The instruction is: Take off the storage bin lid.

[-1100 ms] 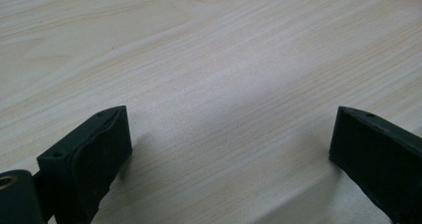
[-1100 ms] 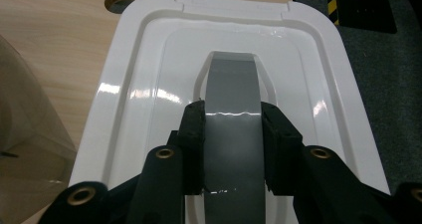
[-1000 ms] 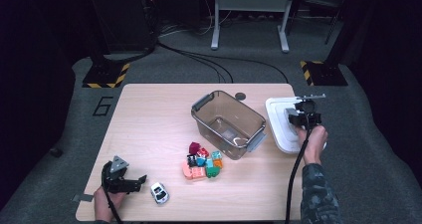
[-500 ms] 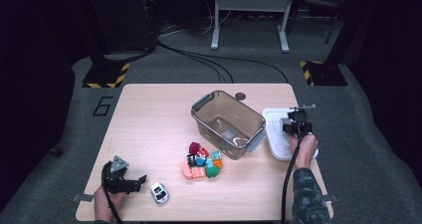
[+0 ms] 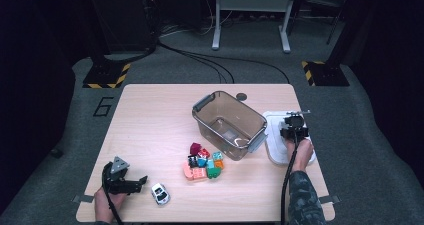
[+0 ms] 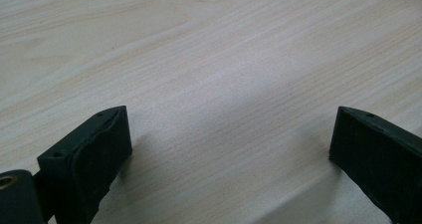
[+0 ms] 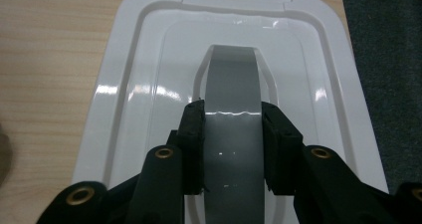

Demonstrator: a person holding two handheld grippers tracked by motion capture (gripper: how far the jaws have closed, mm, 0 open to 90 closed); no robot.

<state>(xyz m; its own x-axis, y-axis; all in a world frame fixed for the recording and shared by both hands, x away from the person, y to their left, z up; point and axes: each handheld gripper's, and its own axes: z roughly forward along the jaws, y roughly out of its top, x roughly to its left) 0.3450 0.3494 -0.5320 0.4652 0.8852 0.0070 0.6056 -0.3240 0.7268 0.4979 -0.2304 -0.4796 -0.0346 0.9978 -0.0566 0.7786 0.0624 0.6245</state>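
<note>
The right claw pinches the grey handle of the white lid, which lies flat on the counter just beside the bin. Likely next: lift it onto the bin. The left claw rests spread, well apart.

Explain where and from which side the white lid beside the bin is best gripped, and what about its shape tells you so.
Grip the grey handle running down the middle of the white lid, coming from straight above. The lid lies flat on the table, so its broad edges offer little to pinch, while the raised, narrow handle fits between two jaws. The right gripper is already shut across its sides.
</note>
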